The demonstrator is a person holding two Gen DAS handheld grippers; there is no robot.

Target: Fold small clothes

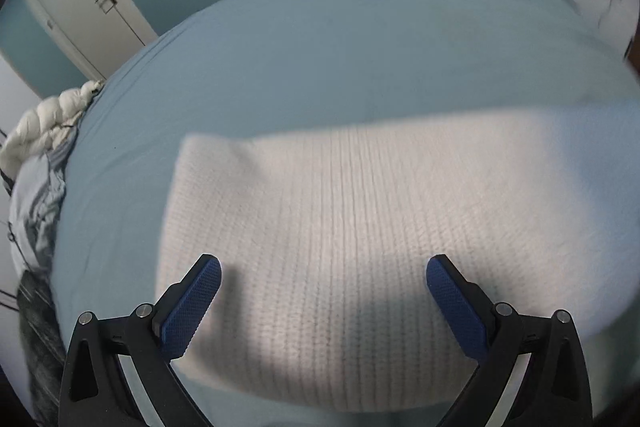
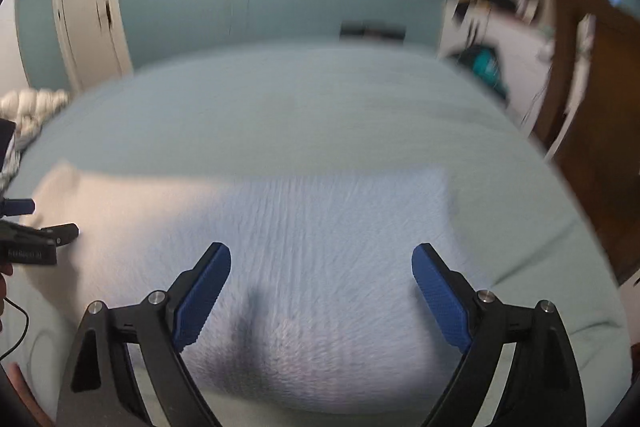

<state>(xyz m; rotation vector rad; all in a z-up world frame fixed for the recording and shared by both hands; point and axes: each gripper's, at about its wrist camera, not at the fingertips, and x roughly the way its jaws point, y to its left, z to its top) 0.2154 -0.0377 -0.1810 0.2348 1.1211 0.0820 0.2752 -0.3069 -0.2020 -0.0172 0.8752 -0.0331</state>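
A white ribbed knit garment [image 1: 360,247] lies folded into a wide rectangle on the pale blue bed sheet [image 1: 320,47]. My left gripper [image 1: 324,267] hovers over its near left part, open, blue pads wide apart with nothing between them. In the right wrist view the same garment [image 2: 300,247] spreads below my right gripper [image 2: 322,255], which is also open and empty, its pads apart above the cloth. The left gripper's black body [image 2: 36,239] shows at the left edge of that view, over the garment's left end. Both views are blurred.
Crumpled white and grey bedding [image 1: 36,155] is piled at the bed's left edge. White wardrobe doors [image 1: 80,11] and a teal wall stand behind. A wooden door [image 2: 592,107] and cluttered white shelves [image 2: 500,27] are on the right. A thin black cable [image 2: 16,323] trails at left.
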